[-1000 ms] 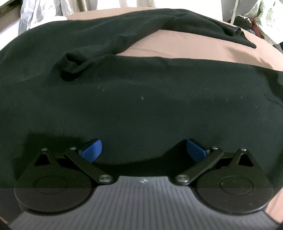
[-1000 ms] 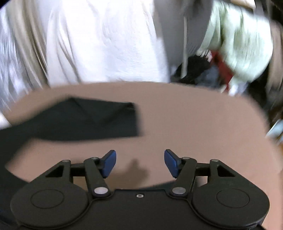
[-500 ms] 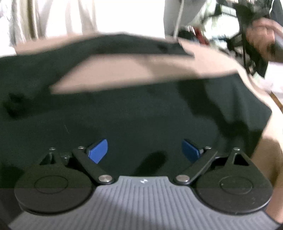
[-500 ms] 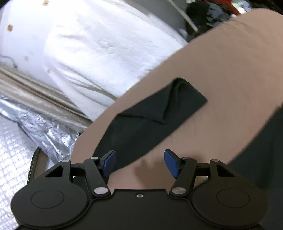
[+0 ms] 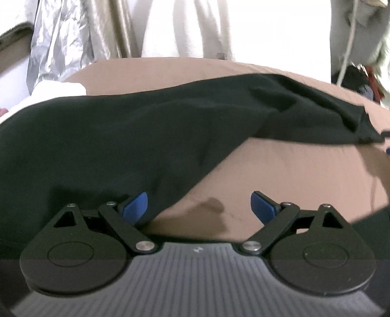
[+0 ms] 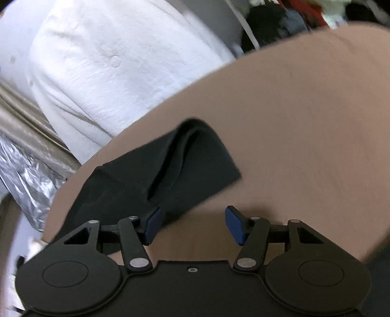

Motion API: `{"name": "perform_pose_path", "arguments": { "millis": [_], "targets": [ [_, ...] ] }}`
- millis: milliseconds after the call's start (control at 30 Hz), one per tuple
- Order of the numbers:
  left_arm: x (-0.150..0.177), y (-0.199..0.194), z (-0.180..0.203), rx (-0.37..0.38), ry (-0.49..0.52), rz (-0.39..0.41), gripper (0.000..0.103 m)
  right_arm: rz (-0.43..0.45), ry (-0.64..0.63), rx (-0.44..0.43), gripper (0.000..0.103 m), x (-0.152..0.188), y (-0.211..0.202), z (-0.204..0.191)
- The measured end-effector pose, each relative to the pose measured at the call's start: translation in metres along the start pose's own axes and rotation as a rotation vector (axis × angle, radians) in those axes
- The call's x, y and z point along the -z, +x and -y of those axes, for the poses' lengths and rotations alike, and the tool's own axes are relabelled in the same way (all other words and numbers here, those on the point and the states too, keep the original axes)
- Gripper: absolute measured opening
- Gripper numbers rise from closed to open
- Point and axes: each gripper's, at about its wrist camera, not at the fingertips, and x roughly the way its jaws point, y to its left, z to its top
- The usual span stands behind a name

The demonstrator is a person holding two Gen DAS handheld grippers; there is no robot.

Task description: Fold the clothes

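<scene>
A black long-sleeved garment (image 5: 102, 141) lies spread on a brown surface (image 5: 292, 175). One sleeve (image 5: 312, 114) runs to the right in the left wrist view. My left gripper (image 5: 198, 207) is open and empty, low over the garment's edge where sleeve meets body. In the right wrist view the sleeve's cuff end (image 6: 175, 168) lies creased on the brown surface (image 6: 304, 122). My right gripper (image 6: 192, 223) is open and empty, right at the sleeve's near edge, its left pad (image 6: 152, 225) beside the cloth.
White bedding (image 6: 117, 63) and silver foil sheeting (image 6: 22, 170) lie past the surface's far edge. A white item (image 5: 58, 90) sits at the far left by the garment. A pile of mixed clothes (image 6: 287, 17) is at the far right.
Both grippers have moved. The left has swung from over the garment's body to the sleeve junction. The right has come closer to the sleeve's cuff. Both stay open.
</scene>
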Motion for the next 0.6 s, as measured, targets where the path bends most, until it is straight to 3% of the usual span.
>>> {"name": "perform_pose_path", "arguments": {
  "millis": [133, 167, 200, 233, 267, 367, 533, 600],
  "targets": [
    [-0.009, 0.029, 0.007, -0.125, 0.127, -0.005, 0.092, 0.022, -0.035, 0.025, 0.065, -0.002, 0.031, 0.008],
    [-0.010, 0.033, 0.007, -0.127, 0.143, 0.003, 0.092, 0.039, -0.086, 0.002, 0.060, -0.002, 0.036, 0.003],
    [-0.010, 0.036, 0.006, -0.099, 0.130, 0.012, 0.093, 0.056, -0.137, -0.020, 0.051, -0.002, 0.041, -0.001],
    [-0.011, 0.040, 0.005, -0.073, 0.115, 0.015, 0.095, 0.062, -0.189, -0.034, 0.013, -0.002, 0.046, -0.006],
    [-0.012, 0.045, 0.003, -0.057, 0.096, -0.003, 0.095, 0.064, -0.237, -0.026, 0.007, -0.002, 0.048, -0.012],
    [-0.016, 0.050, 0.006, -0.050, 0.109, -0.012, 0.095, 0.186, -0.326, 0.001, 0.005, -0.006, 0.022, -0.031],
    [-0.027, 0.040, 0.017, -0.029, 0.192, 0.083, 0.097, 0.428, -0.393, 0.051, 0.004, -0.033, -0.045, -0.055],
    [-0.025, 0.042, 0.024, 0.005, 0.223, 0.076, 0.102, 0.442, -0.375, 0.067, 0.004, -0.043, -0.054, -0.051]
  ]
}}
